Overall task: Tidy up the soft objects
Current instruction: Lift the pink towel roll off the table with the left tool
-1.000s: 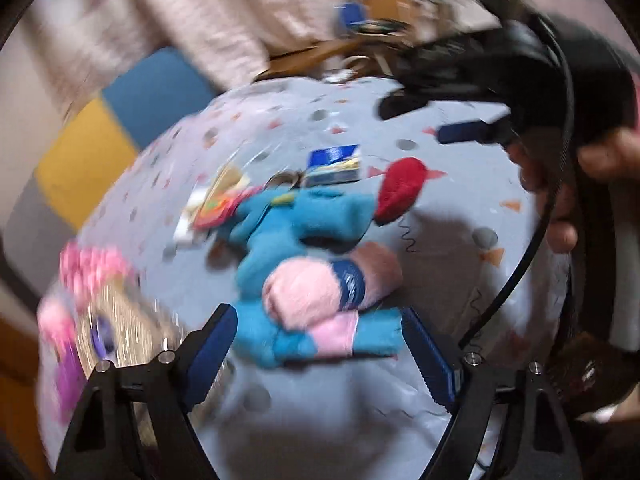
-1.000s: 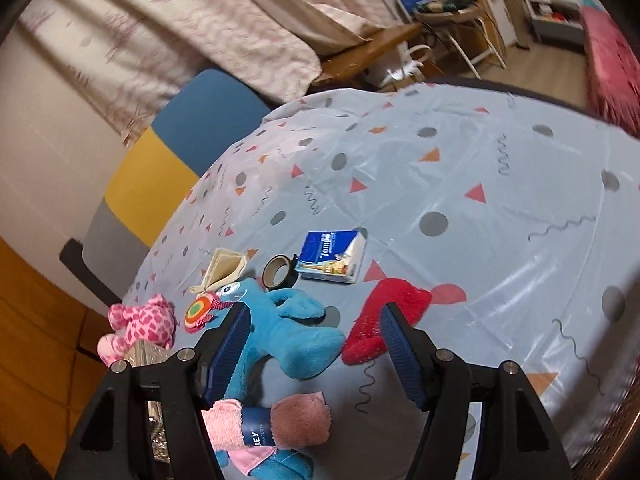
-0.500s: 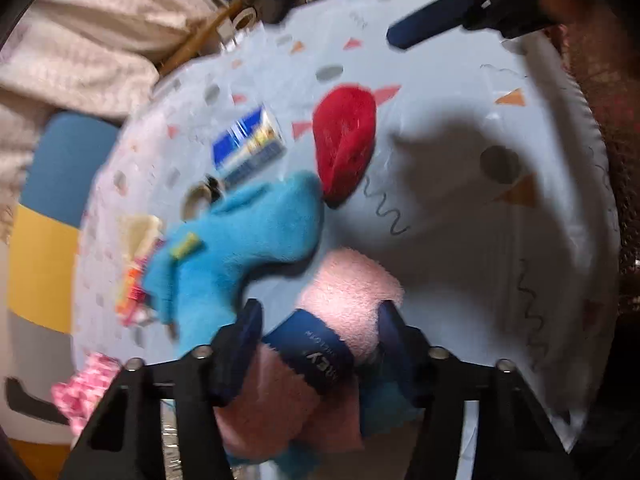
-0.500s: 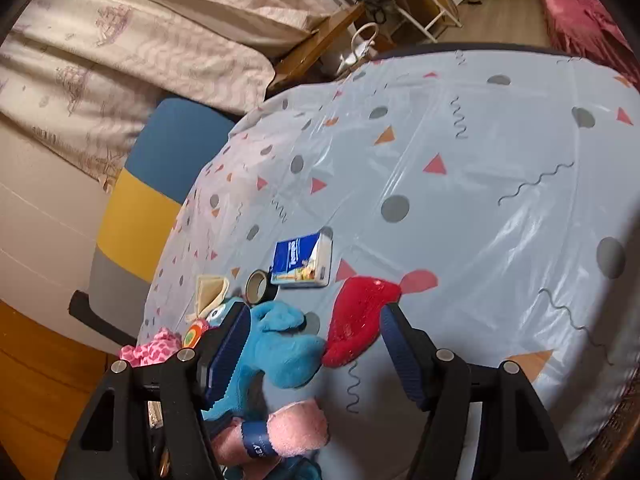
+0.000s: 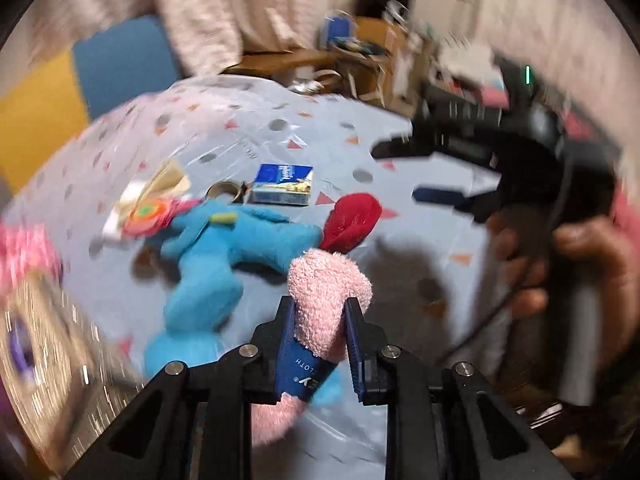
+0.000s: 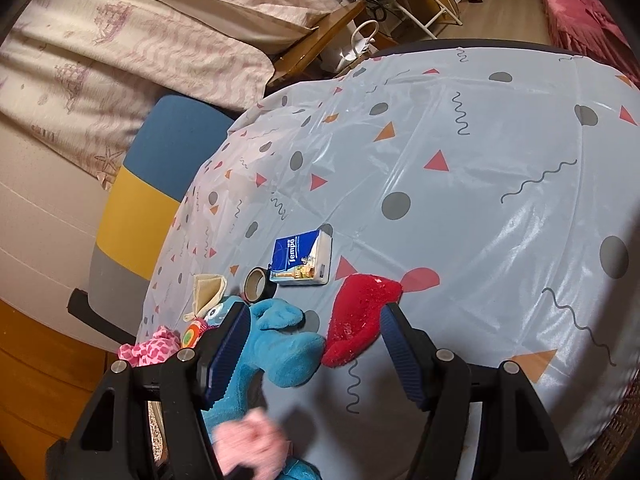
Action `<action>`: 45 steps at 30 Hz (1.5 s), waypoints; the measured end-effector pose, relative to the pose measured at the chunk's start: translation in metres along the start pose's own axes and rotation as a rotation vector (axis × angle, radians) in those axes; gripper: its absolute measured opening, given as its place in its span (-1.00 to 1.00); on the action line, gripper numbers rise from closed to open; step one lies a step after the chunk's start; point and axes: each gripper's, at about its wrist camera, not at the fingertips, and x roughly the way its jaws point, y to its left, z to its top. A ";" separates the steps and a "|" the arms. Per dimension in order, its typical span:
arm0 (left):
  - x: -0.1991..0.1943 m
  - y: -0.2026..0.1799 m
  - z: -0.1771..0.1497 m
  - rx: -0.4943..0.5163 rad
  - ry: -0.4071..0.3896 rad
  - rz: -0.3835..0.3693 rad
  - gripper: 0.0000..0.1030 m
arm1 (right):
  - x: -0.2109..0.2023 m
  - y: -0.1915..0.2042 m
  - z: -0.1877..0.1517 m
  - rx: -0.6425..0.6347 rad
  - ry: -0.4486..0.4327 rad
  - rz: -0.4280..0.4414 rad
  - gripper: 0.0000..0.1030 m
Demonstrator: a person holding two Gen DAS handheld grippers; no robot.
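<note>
A pink rolled cloth (image 5: pixel 324 276) with a dark blue paper band stands between the pads of my left gripper (image 5: pixel 320 304), whose jaws are closing and press on it. In the right wrist view the same cloth (image 6: pixel 248 444) is a blur at the bottom. Behind it lies a blue plush toy (image 5: pixel 212 264) (image 6: pixel 288 352), with a red fuzzy piece (image 5: pixel 350 220) (image 6: pixel 360 312) at its right end. My right gripper (image 6: pixel 314 314) (image 5: pixel 404 172), held in a hand, hovers open above the plush and the red piece, with nothing between its fingers.
On the patterned light blue tablecloth (image 6: pixel 480 200) lie a blue tissue pack (image 6: pixel 302 258), a roll of tape (image 6: pixel 258 282), a beige folded piece (image 6: pixel 208 288) and a pink spotted plush (image 6: pixel 154 348). A blue, yellow and grey chair (image 6: pixel 160 168) stands beyond the table's left edge.
My left gripper's jaws have come together from wide apart onto the pink rolled cloth, and its view has swung. The right gripper has rolled a little and stays open.
</note>
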 end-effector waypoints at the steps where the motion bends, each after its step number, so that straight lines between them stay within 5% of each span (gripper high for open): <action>1: -0.007 0.001 -0.004 -0.033 -0.010 -0.004 -0.52 | 0.001 0.000 0.000 0.001 0.003 -0.002 0.33; 9: -0.060 0.020 -0.072 -0.371 -0.068 0.058 -0.59 | 0.008 0.004 -0.005 -0.027 0.046 -0.016 0.33; 14: -0.077 0.028 -0.105 -0.486 -0.092 0.089 -0.62 | 0.009 0.007 -0.007 -0.046 0.052 -0.032 0.33; 20: -0.068 0.005 -0.109 -0.334 -0.041 0.109 -0.58 | 0.014 0.008 -0.009 -0.056 0.075 -0.046 0.33; 22: -0.060 -0.007 -0.106 -0.218 -0.008 0.093 -0.35 | 0.017 0.008 -0.010 -0.058 0.090 -0.047 0.33; 24: -0.055 -0.019 -0.106 -0.091 -0.001 0.145 0.19 | 0.018 0.007 -0.010 -0.057 0.099 -0.050 0.33; 25: -0.053 -0.021 -0.106 -0.047 0.008 0.161 0.30 | 0.018 0.007 -0.010 -0.054 0.102 -0.050 0.33; 32: -0.024 -0.050 -0.104 0.426 0.113 0.316 0.34 | 0.022 0.008 -0.012 -0.054 0.127 -0.050 0.33; 36: -0.006 -0.063 -0.109 0.624 0.196 0.304 0.37 | 0.024 0.005 -0.012 -0.044 0.140 -0.047 0.33; 40: 0.009 -0.065 -0.111 0.725 0.256 0.286 0.39 | 0.025 0.004 -0.011 -0.032 0.147 -0.040 0.33; 45: 0.031 -0.055 -0.099 0.654 0.281 0.235 0.33 | 0.025 0.003 -0.011 -0.027 0.150 -0.025 0.33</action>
